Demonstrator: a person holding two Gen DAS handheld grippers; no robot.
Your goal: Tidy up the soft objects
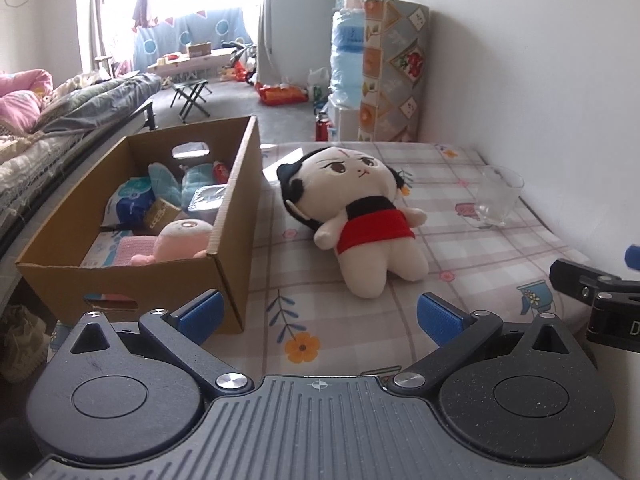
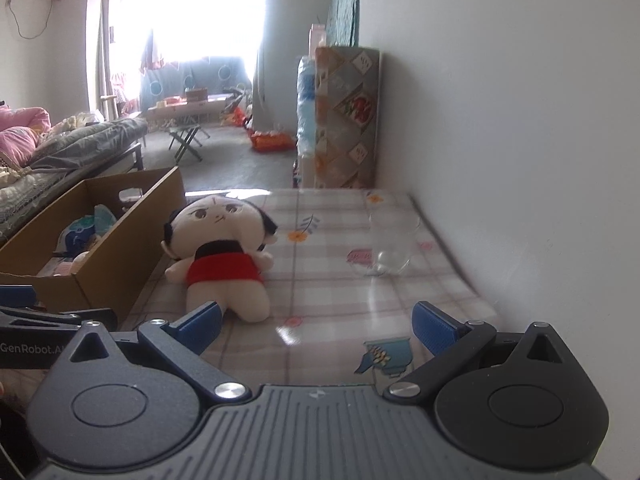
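Both the left gripper [image 1: 318, 314] and right gripper [image 2: 316, 322] gape wide, empty; plush doll [image 1: 360, 216] at twelve o'clock, cardboard box [image 1: 236, 216] contents partly hidden.

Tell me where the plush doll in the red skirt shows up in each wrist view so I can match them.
Left wrist: plush doll lies centre frame on the tablecloth, just right of the cardboard box.
Right wrist: plush doll sits left of centre, again beside the box.
Shared landmark: the clear glass cup, right of the doll.
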